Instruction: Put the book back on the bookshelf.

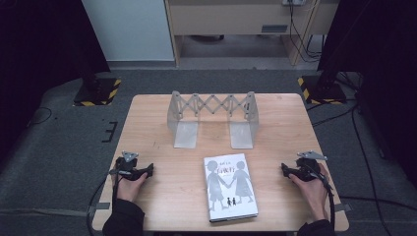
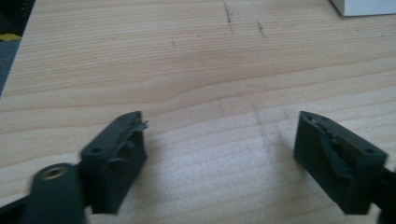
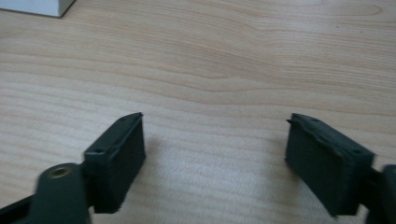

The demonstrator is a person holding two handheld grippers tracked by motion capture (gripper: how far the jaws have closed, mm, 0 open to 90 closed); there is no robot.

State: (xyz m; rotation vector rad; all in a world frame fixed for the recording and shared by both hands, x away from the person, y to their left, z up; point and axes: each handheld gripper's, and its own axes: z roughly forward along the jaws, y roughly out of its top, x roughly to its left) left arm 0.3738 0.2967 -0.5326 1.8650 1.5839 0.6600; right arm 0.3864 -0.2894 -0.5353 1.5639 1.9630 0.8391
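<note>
A white book (image 1: 230,187) with two grey figures on its cover lies flat near the table's front edge, between my hands. Behind it stands a grey metal expandable book rack (image 1: 212,118) with scissor links and two base plates. My left gripper (image 1: 147,170) rests on the wood at the front left, open, with bare table between its jaws (image 2: 219,144). My right gripper (image 1: 285,169) rests at the front right, open too, nothing between its jaws (image 3: 215,144). A corner of the book (image 2: 364,6) shows at the top right of the left gripper view, and the book's corner (image 3: 39,6) also sits top left in the right gripper view.
The wooden table (image 1: 147,123) stands on grey carpet. Black stands with yellow-striped bases (image 1: 96,91) sit on the floor at the far left and far right. A wooden desk (image 1: 236,19) with cables is beyond the table.
</note>
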